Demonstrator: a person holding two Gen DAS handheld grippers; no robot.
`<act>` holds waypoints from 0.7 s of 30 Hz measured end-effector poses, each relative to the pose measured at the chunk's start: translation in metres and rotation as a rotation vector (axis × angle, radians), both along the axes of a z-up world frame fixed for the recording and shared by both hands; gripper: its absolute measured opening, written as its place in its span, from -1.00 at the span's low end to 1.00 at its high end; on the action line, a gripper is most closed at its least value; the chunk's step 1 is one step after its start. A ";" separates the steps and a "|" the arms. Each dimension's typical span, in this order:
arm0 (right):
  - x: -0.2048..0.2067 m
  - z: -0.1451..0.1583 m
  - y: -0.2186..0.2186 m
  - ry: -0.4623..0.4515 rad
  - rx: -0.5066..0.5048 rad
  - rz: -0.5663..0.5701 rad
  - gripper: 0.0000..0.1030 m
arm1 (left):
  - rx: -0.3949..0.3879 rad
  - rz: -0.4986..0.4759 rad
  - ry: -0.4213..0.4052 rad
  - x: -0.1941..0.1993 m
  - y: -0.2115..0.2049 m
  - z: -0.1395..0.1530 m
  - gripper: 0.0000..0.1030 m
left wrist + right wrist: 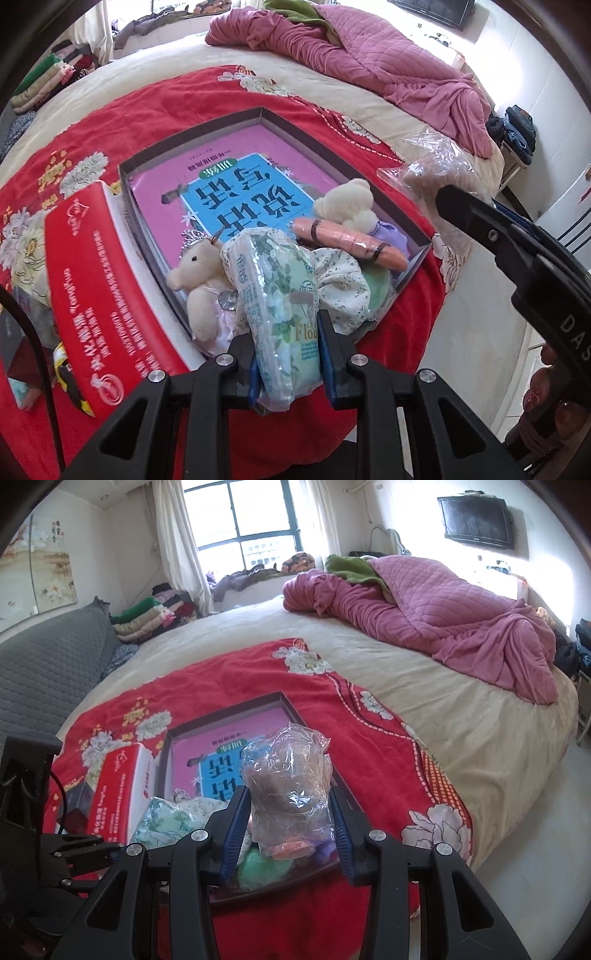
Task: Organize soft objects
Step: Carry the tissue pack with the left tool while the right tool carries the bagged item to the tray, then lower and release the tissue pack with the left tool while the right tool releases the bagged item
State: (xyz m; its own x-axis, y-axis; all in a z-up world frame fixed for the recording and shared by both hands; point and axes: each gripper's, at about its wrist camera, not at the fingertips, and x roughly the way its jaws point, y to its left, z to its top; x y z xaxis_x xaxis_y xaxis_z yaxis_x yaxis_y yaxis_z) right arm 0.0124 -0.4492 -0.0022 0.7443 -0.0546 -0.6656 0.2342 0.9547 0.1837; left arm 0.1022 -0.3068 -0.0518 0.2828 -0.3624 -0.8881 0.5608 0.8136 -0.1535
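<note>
My left gripper (287,325) is shut on a green floral tissue pack (280,295) held over the near end of a shallow dark box (192,122). The box holds a pink and blue book (236,184), a white plush lamb (201,284), a cream plush (351,201), an orange carrot toy (347,242), a floral cloth (345,284) and a green soft ball (376,288). My right gripper (288,812) is shut on a brown plush in a clear plastic bag (288,771), held above the box's near right part (284,701); the bag also shows in the left wrist view (436,173).
The box lies on a red flowered blanket (258,672) on a beige bed (461,720). A red tissue box (99,280) stands left of the dark box. A pink quilt (443,620) is heaped at the far side. A grey sofa (48,672) and folded clothes (147,620) are at left.
</note>
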 end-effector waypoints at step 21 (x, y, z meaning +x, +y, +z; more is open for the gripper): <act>0.035 -0.038 0.000 0.089 -0.012 0.031 -0.14 | -0.004 -0.005 -0.001 0.017 -0.009 -0.013 -0.49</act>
